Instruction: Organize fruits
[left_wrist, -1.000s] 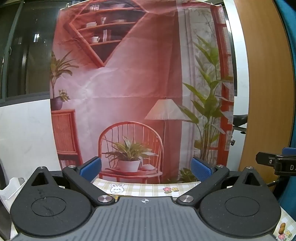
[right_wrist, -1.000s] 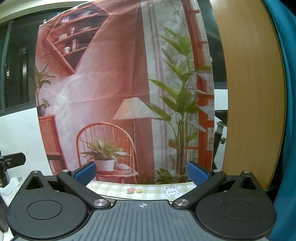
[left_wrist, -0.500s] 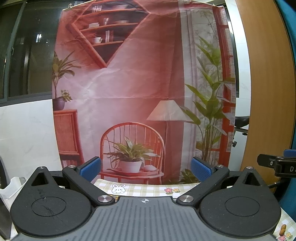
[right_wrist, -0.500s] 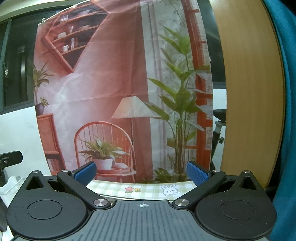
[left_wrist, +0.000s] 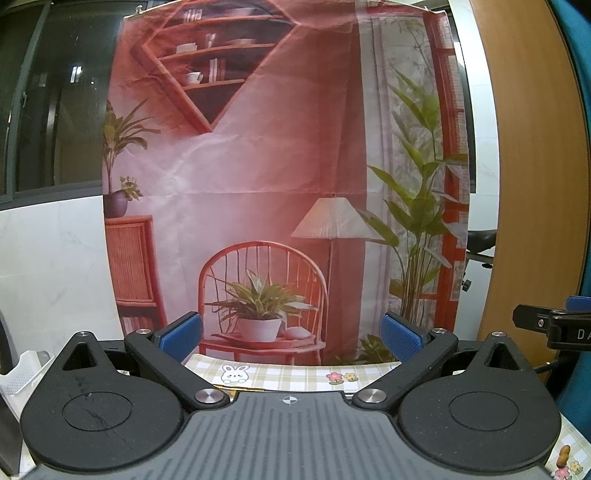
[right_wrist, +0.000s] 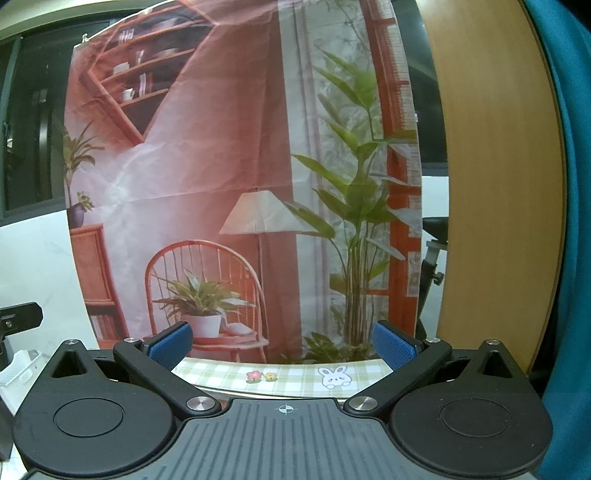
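Note:
No fruit shows in either view. My left gripper (left_wrist: 291, 336) is open and empty, its blue pads (left_wrist: 181, 332) wide apart, held above the far edge of a checked tablecloth (left_wrist: 288, 376). My right gripper (right_wrist: 282, 341) is also open and empty, pads (right_wrist: 393, 347) wide apart, over the same cloth (right_wrist: 295, 376). Both point level at a printed backdrop (left_wrist: 258, 166), so the table top below is hidden by the gripper bodies. The right gripper's side (left_wrist: 554, 325) shows at the right edge of the left wrist view.
A printed room backdrop (right_wrist: 240, 166) hangs behind the table. A white perforated basket (left_wrist: 22, 373) stands at the far left, also in the right wrist view (right_wrist: 18, 369). A wooden panel (right_wrist: 491, 184) and teal fabric (right_wrist: 576, 258) stand at the right.
Both views have shifted slightly, with the backdrop sliding a little in frame. Both grippers stay open and empty.

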